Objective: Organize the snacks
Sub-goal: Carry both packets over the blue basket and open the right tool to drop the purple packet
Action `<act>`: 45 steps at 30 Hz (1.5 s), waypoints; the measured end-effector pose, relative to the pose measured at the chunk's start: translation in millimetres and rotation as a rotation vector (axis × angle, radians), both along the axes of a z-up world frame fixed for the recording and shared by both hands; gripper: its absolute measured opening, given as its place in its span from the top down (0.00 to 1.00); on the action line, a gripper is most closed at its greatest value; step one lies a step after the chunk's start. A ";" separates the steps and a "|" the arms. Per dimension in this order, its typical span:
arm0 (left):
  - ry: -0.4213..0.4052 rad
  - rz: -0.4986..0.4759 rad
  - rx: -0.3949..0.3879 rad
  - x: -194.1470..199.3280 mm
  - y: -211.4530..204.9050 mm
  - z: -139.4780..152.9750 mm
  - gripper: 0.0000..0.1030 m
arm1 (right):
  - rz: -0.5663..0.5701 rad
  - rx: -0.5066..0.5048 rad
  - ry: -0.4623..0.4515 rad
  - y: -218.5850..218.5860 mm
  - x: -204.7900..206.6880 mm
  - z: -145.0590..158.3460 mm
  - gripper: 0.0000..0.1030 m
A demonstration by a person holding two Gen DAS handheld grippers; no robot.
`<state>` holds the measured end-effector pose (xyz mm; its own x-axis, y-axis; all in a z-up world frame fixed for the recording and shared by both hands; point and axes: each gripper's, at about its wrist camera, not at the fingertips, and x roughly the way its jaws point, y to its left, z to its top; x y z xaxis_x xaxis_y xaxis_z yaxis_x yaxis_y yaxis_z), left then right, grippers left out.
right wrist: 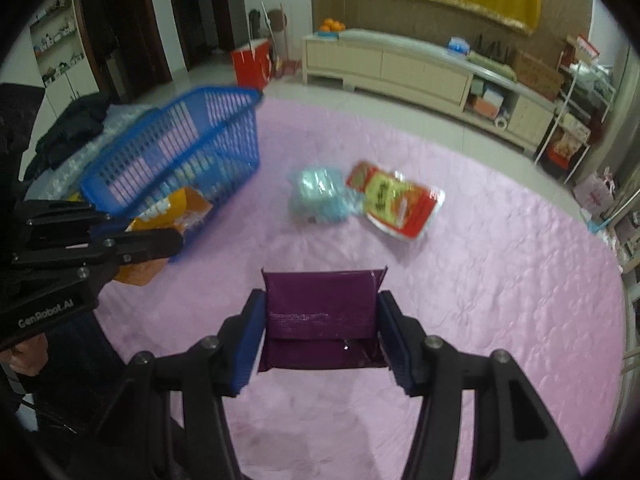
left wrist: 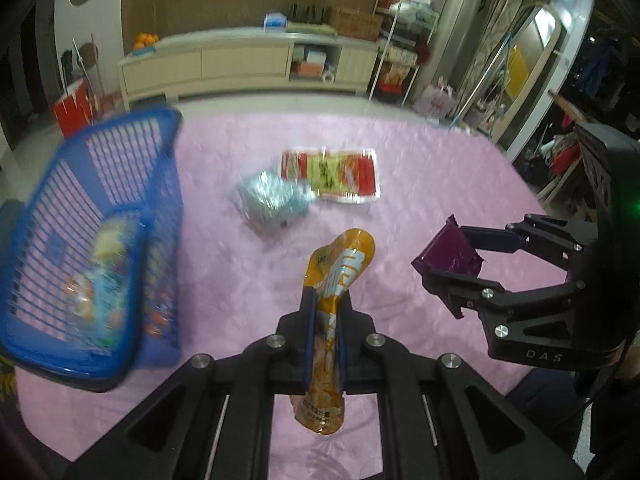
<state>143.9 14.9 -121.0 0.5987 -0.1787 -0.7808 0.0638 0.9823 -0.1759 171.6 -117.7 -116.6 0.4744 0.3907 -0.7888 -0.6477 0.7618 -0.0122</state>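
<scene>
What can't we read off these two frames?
- Basket contents: motion-blurred in the left view; the wall and left gripper cover them in the right view.
- Orange pouch print: blurred, middle pinched between the jaws.
- Purple packet label: none visible in either view.
- Pale blue pack: too blurred to identify.

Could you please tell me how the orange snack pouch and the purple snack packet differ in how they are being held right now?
The orange glossy snack pouch is long and narrow, clamped upright in the left gripper, whose fingers are nearly together. The purple foil snack packet is broad and squarish, spanning the right gripper, whose fingers stand much wider apart. Both are gripped above the pink quilted cloth, outside the blue slatted plastic basket.
</scene>
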 end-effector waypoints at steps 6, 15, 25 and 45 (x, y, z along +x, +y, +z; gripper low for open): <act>-0.073 0.024 0.005 -21.7 22.8 39.1 0.92 | 0.012 0.051 -0.044 17.8 -17.7 38.7 0.42; -0.132 0.078 0.052 -50.0 68.4 69.0 0.92 | 0.078 0.097 -0.083 72.3 -36.3 71.8 0.42; -0.145 0.191 0.060 -68.9 143.4 80.2 0.92 | 0.174 0.102 -0.076 143.5 -36.3 75.8 0.42; -0.055 0.252 0.023 -34.8 218.9 36.2 0.92 | 0.222 0.032 0.050 225.6 30.3 12.7 0.41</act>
<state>109.1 233.8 -84.9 0.6642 -0.0013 -0.7476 -0.1745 0.9721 -0.1568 201.9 107.9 -103.9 0.3350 0.5062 -0.7947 -0.7987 0.6000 0.0456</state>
